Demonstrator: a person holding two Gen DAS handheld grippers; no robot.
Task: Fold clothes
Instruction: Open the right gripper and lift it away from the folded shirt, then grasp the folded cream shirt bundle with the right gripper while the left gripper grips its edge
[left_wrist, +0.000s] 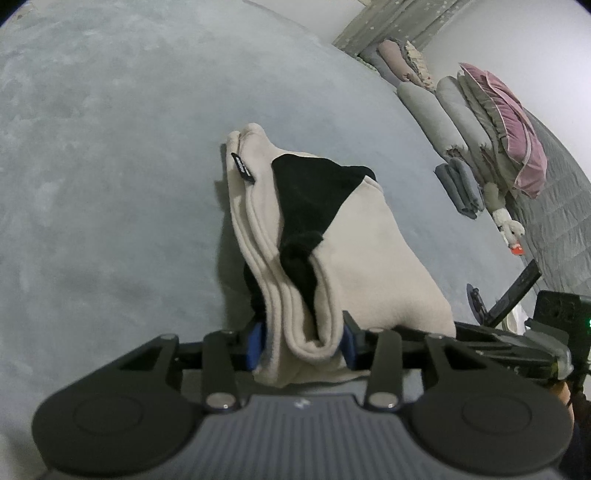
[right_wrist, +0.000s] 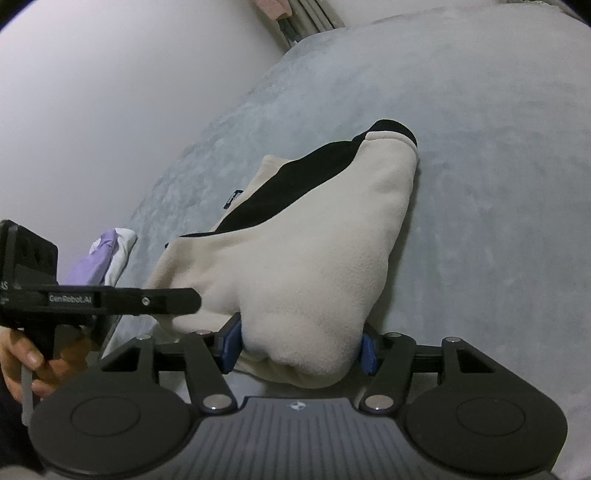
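A cream fleece garment with black panels (left_wrist: 369, 251) lies folded in several layers on the grey bedspread (left_wrist: 110, 184). Its near edge is bunched between the blue pads of my left gripper (left_wrist: 302, 345), which is shut on it. In the right wrist view the same garment (right_wrist: 314, 266) rises in a thick wad out of my right gripper (right_wrist: 300, 350), whose pads press on both sides of it. The left gripper (right_wrist: 110, 299) also shows there at the left, held by a hand (right_wrist: 22, 362). A small black label (left_wrist: 243, 168) sticks out of the garment's far edge.
Rolled grey and pink bedding (left_wrist: 480, 122) and a plush toy (left_wrist: 506, 218) line the wall at the right of the left wrist view. A purple and white cloth (right_wrist: 107, 258) lies by the bed's left edge, beside a white wall (right_wrist: 110, 110).
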